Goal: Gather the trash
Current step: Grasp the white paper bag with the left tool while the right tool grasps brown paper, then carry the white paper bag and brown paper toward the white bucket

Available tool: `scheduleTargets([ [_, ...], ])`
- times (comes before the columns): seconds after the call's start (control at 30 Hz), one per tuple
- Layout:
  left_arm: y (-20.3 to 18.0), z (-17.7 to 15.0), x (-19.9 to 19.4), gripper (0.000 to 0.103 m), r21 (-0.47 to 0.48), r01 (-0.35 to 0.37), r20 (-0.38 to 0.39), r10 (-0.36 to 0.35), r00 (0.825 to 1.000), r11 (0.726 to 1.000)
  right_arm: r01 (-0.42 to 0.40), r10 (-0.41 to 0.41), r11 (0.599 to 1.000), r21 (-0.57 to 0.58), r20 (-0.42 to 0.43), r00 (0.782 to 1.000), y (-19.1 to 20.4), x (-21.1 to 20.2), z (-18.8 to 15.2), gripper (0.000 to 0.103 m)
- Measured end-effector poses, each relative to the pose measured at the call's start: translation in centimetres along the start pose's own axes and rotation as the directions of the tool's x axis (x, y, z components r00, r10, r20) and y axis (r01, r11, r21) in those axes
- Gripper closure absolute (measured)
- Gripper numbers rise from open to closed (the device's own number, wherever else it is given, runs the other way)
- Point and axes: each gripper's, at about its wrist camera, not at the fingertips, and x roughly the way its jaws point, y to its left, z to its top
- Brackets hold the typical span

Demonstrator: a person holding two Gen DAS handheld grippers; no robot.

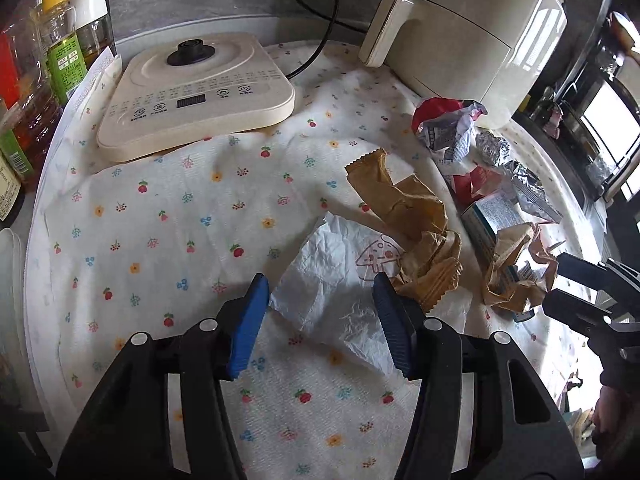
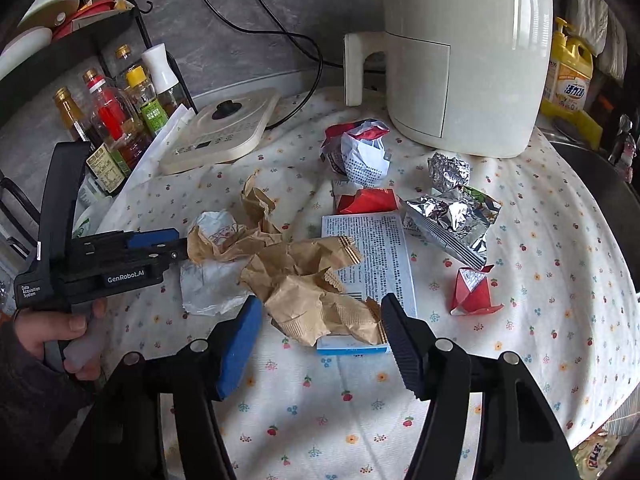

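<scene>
Trash lies on a floral cloth point(image 1: 160, 220). My left gripper point(image 1: 320, 284) stands open, tips down at the cloth, with a flat white wrapper point(image 1: 328, 280) between its blue pads. Crumpled brown paper point(image 1: 404, 200) lies just right of it. My right gripper point(image 2: 320, 308) is open astride another wad of brown paper point(image 2: 312, 304), which rests on a blue and white box point(image 2: 376, 248). The right wrist view shows the left gripper point(image 2: 186, 244) from the side, in a person's hand. Further back lie a red and white wrapper point(image 2: 360, 148), a foil ball point(image 2: 448, 168), a foil pack point(image 2: 452, 220) and a red carton point(image 2: 472, 292).
A white air fryer point(image 2: 460, 60) stands at the back right. A cream appliance base point(image 1: 196, 92) sits at the back left with a black cable behind it. Sauce bottles point(image 2: 112, 116) line the left edge and a yellow detergent bottle point(image 2: 568, 76) stands far right.
</scene>
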Motion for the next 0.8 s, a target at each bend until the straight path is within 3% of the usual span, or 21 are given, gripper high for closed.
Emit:
scheduleTargets([
  [0.07, -0.5, 0.0, 0.2, 0.056, 0.017, -0.018, 0.002, 0.018, 1.000, 1.000, -0.005, 0.005, 1.000, 0.005, -0.009, 1.000, -0.1, 0.4, 0.0, 0.058],
  [0.13, -0.7, 0.1, 0.3, 0.082, 0.018, -0.018, -0.005, 0.018, 1.000, 1.000, -0.016, 0.017, 1.000, 0.009, -0.001, 1.000, -0.2, 0.3, 0.2, 0.075],
  [0.17, -0.7, 0.0, 0.3, 0.089, 0.015, -0.010, -0.013, 0.010, 1.000, 1.000, -0.017, 0.017, 1.000, 0.004, -0.009, 1.000, -0.2, 0.3, 0.3, 0.087],
  [0.2, -0.7, -0.1, 0.3, 0.097, 0.009, -0.003, -0.018, 0.003, 1.000, 1.000, -0.017, 0.017, 1.000, 0.004, -0.017, 1.000, -0.2, 0.3, 0.3, 0.089],
  [0.37, 0.2, -1.1, -1.5, 0.100, -0.073, 0.008, 0.009, -0.007, 1.000, 0.997, -0.035, 0.035, 0.999, 0.018, 0.016, 0.999, -0.6, -1.0, 0.2, 0.093],
  [0.63, 0.8, -4.7, -7.8, 0.100, -0.195, -0.087, 0.107, 0.109, 0.988, 0.977, -0.088, 0.088, 0.996, -0.004, 0.051, 0.995, -1.0, -3.6, -1.1, 0.093],
  [0.8, -0.8, -7.6, -10.9, 0.100, -0.231, -0.128, 0.124, 0.160, 0.979, 0.964, -0.129, 0.131, 0.991, -0.024, 0.065, 0.989, -1.8, -5.6, -2.9, 0.093],
])
